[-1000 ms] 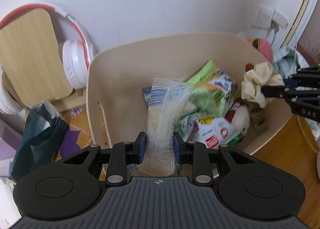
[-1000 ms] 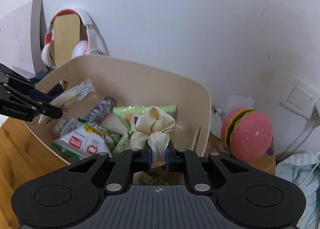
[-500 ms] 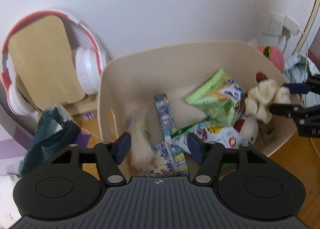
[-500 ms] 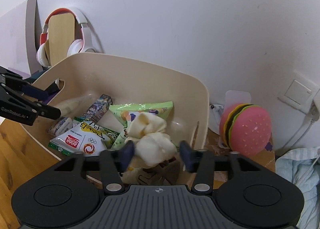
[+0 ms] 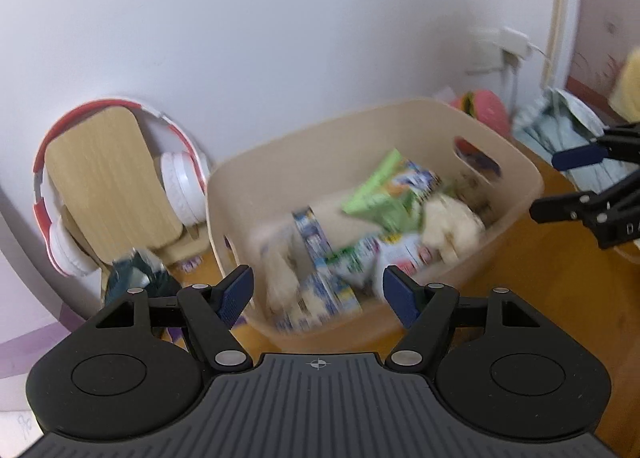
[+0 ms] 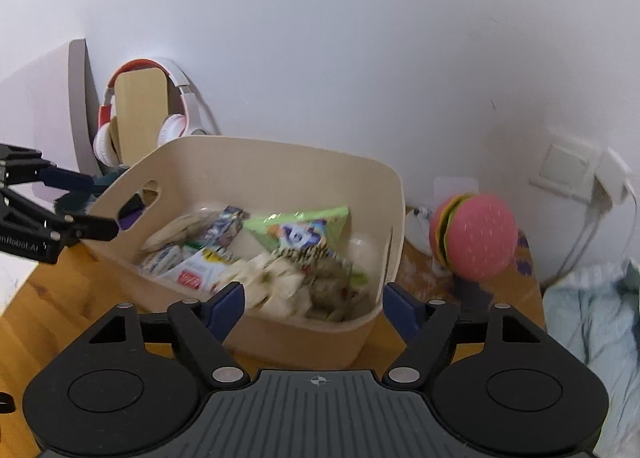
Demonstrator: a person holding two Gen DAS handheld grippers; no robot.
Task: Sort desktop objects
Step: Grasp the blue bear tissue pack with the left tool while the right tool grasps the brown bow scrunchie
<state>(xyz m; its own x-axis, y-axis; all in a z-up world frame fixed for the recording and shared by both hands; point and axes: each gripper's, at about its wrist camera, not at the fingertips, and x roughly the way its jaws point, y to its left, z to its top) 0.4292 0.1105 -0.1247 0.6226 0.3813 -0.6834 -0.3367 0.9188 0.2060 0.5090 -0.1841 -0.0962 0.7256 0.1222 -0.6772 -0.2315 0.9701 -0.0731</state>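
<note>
The left gripper (image 5: 318, 294) hangs above the near edge of the bin (image 5: 516, 161), its jaws opening with nothing between them; the right gripper (image 6: 310, 308) does the same over the bin's other side, also empty and opening. Just ahead of and below both lie the sorted things: a pale wrapped snack (image 5: 280, 278) on the bin floor before the left gripper, a cream cloth bundle (image 6: 276, 282) before the right, among green and white snack packets (image 6: 298, 227). Both lie loose in the pile, which suggests they belong in this bin and each gripper now stands clear of it. Beyond the bin to the left, headphones (image 5: 182, 185) hang on a wooden stand (image 5: 104, 177); to the right sits a burger toy (image 6: 476, 242). The bin rests on a wooden desk (image 5: 540, 290) against a white wall (image 6: 320, 37) with a socket (image 6: 564, 165).
</note>
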